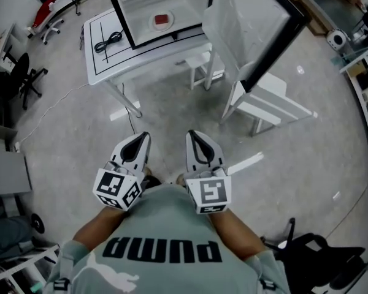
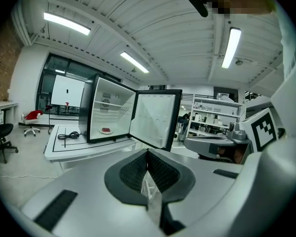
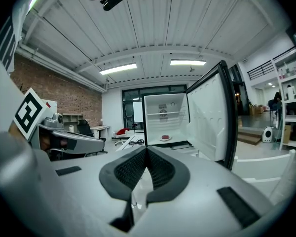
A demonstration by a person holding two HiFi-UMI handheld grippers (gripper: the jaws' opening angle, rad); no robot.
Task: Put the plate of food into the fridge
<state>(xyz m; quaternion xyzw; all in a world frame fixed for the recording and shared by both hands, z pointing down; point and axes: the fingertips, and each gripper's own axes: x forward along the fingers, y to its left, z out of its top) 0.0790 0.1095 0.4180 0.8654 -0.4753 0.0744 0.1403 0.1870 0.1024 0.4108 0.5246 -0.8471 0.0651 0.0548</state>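
A small white plate with red food [image 1: 162, 20] lies on the floor of the open mini fridge [image 1: 172, 34], which stands on a white table [image 1: 101, 63]. The fridge door [image 1: 251, 23] is swung wide to the right. Both grippers are held close to the person's chest, far back from the fridge. My left gripper [image 1: 140, 139] and my right gripper [image 1: 195, 136] are both shut with nothing in them. The left gripper view shows the plate [image 2: 107, 130] inside the fridge [image 2: 95, 113], beyond the closed left gripper [image 2: 147, 152]. In the right gripper view the plate [image 3: 165, 138] lies past the closed right gripper [image 3: 147, 150].
A black cable [image 1: 108, 41] lies on the table left of the fridge. A white chair [image 1: 267, 100] and a small white stool [image 1: 202, 63] stand on the floor under the open door. Office chairs [image 1: 24, 72] are at the left, and a black bag [image 1: 319, 262] sits at the bottom right.
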